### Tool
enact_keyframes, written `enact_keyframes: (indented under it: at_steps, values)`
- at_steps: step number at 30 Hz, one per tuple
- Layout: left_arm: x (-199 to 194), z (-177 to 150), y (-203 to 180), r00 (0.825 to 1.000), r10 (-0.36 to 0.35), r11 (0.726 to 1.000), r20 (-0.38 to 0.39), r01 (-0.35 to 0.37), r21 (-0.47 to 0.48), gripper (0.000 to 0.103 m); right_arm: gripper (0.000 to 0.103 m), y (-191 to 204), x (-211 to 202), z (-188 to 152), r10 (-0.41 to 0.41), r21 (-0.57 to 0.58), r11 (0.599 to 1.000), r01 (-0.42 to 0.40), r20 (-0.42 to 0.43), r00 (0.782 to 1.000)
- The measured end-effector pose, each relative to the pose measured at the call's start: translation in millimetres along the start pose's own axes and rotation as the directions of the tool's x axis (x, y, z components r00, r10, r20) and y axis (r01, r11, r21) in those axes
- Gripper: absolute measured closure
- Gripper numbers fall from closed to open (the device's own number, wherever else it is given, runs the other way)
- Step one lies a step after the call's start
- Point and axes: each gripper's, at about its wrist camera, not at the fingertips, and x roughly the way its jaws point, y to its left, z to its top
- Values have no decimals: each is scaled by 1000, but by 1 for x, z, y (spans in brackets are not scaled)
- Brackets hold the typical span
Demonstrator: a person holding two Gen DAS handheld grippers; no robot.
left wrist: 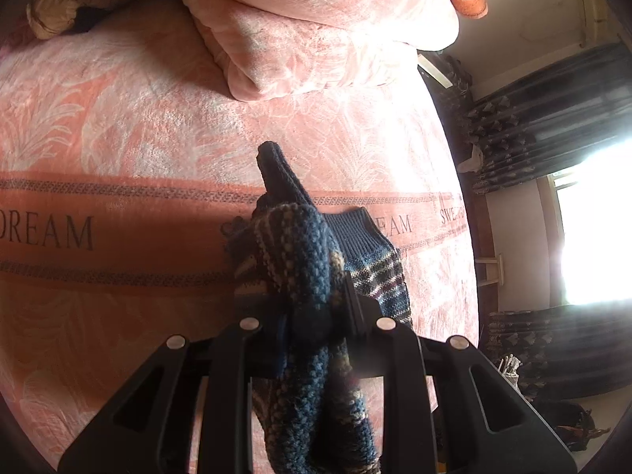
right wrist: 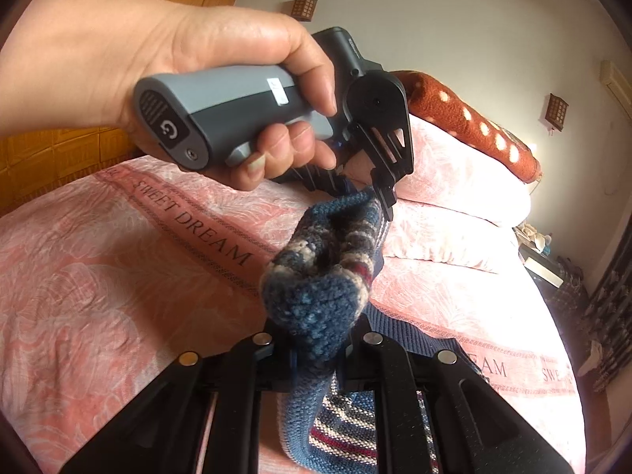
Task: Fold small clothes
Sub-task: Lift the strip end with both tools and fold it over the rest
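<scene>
A blue knitted garment [left wrist: 304, 260] with striped and plaid bands is held up off a pink bed. My left gripper [left wrist: 316, 312] is shut on a bunched fold of it. Its ribbed cuff [left wrist: 359, 233] hangs down onto the bedspread. In the right wrist view the same knitted garment [right wrist: 320, 288] stretches between both tools. My right gripper [right wrist: 316, 351] is shut on its near end. The left gripper [right wrist: 381, 197], held by a person's hand [right wrist: 221, 63], pinches the far end. The rest of the garment droops below my fingers.
The pink bedspread [left wrist: 118, 126] printed "SWEET DREAM" covers the bed. A folded pink quilt [left wrist: 312, 27] and a red dotted pillow [right wrist: 470, 118] lie at its head. Dark curtains [left wrist: 553, 114] and a bright window [left wrist: 596, 225] stand beyond the bed's right edge.
</scene>
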Motion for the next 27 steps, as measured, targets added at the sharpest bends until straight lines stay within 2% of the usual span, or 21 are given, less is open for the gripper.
enact_keyframes:
  at_steps: [16,27]
  values:
    - [34,3,-79,999,45,997,-2,-45,58,82,91,-66,-18,-22,-60,86,994,60,-6,998]
    - [71,2,-116,997,74,995,-6,-73,66,82,91,-101,-19,-45,-78,154,985,83,-38,996]
